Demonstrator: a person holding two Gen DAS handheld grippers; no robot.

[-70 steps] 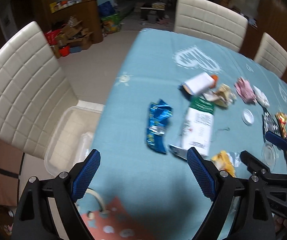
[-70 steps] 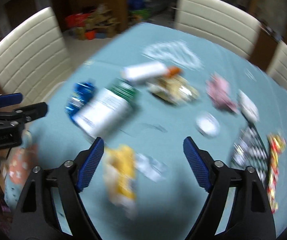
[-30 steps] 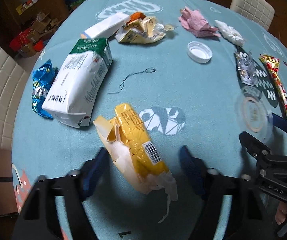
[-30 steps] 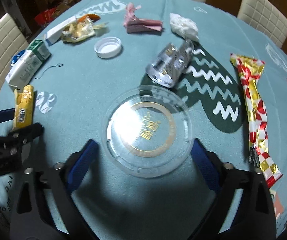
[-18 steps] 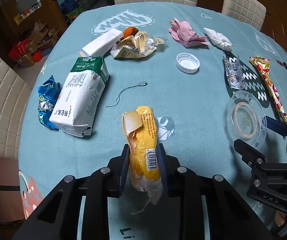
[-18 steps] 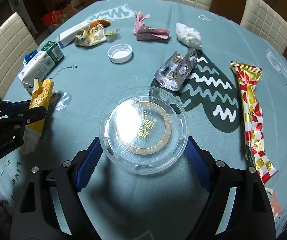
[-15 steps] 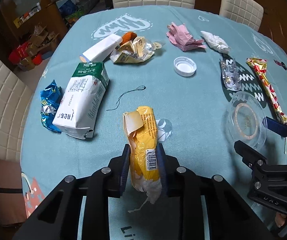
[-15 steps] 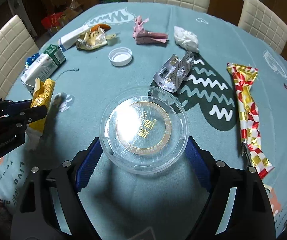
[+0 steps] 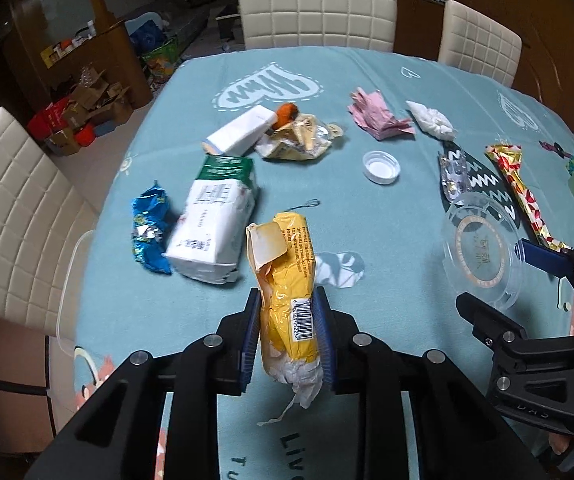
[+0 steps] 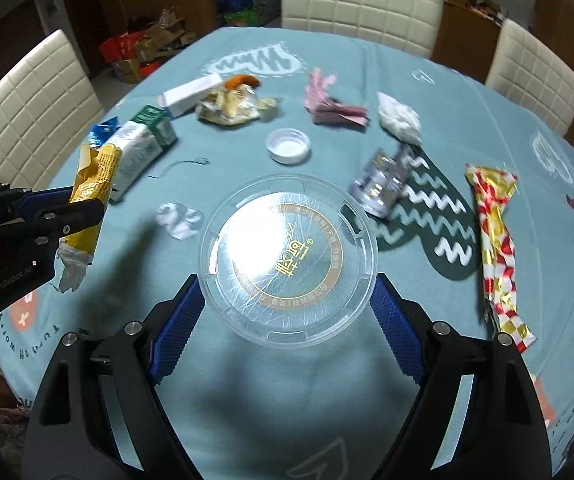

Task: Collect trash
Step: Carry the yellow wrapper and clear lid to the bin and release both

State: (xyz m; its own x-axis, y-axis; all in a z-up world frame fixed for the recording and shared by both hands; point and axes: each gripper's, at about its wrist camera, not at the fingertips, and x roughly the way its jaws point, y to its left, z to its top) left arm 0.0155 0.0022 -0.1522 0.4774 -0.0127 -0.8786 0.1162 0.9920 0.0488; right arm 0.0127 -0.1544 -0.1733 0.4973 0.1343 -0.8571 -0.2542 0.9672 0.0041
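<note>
Hand-held gripper, left (image 9: 287,330): pinched tight on yellow wrapper (image 9: 287,280), clear of desk (image 9: 399,240). Right one (image 10: 285,316) spread wide, clamping clear plastic lid (image 10: 287,256) by its rim. Keep both squeezes steady; lid could pop out. Bin not visible.

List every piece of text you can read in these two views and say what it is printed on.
"GenRobot.AI": body of the left gripper.
"DAS": body of the right gripper.
Yellow wrapper: barcode digits and print too small to read.
Clear plastic lid: gold ring lettering unreadable.
White and green bag: print blurred.
Tablecloth: edge lettering cut off, unreadable.
</note>
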